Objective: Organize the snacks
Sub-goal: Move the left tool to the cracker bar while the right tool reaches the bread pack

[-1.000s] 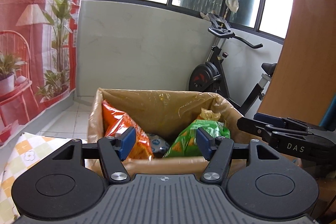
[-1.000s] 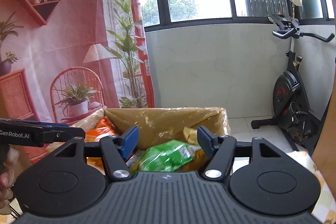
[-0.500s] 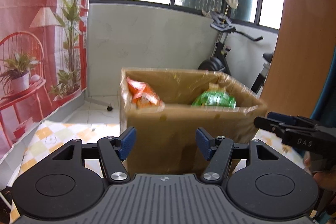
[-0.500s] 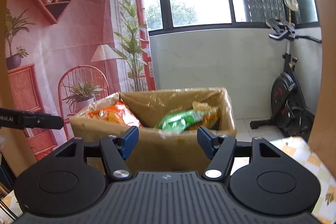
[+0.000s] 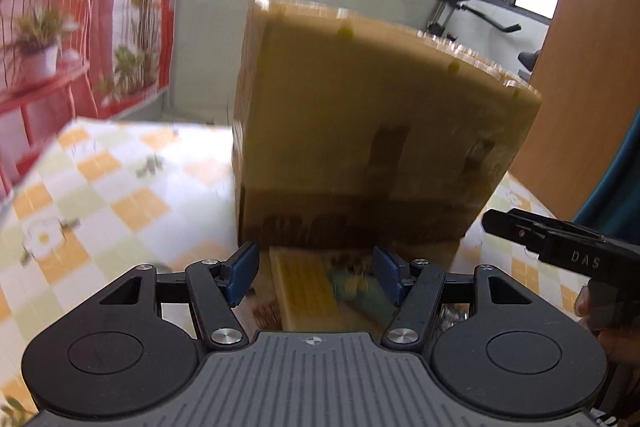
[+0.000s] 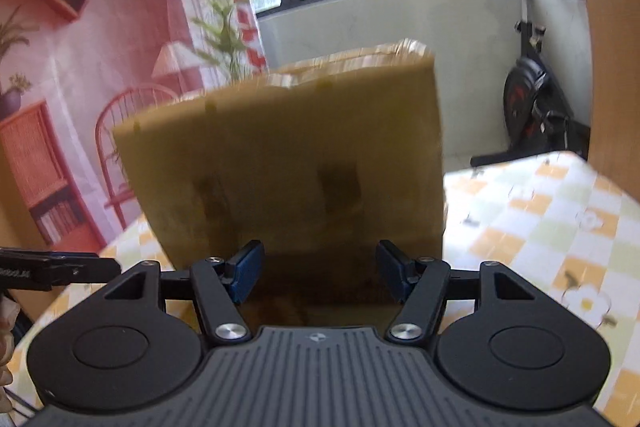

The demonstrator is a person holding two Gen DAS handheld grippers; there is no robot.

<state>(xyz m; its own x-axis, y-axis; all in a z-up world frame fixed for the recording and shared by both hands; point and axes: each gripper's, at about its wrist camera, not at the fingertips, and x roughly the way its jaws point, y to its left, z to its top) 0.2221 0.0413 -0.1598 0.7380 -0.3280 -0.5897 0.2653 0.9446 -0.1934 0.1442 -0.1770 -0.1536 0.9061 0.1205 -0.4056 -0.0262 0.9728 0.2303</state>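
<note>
A tall cardboard box (image 5: 372, 131) stands on the checked tablecloth and fills the middle of both views, also as the box (image 6: 288, 163); its contents are hidden from this low angle. A snack packet (image 5: 308, 287) with a yellow grid pattern and a green patch lies on the table at the foot of the box. My left gripper (image 5: 316, 277) hangs open just above that packet, nothing between its blue pads. My right gripper (image 6: 320, 275) is open too, low in front of the box wall. Each gripper shows at the edge of the other's view.
The tablecloth (image 5: 100, 195) with yellow and green squares spreads left of the box, and the tablecloth (image 6: 540, 219) right of it. A brown wooden panel (image 5: 592, 47) rises at the right. An exercise bike (image 6: 532, 95) stands by the window wall. A red printed backdrop (image 6: 80, 67) hangs at the left.
Both grippers have come down from above the box rim to table height. The snack bags inside the box are out of sight now, and a packet on the table has come into the left view.
</note>
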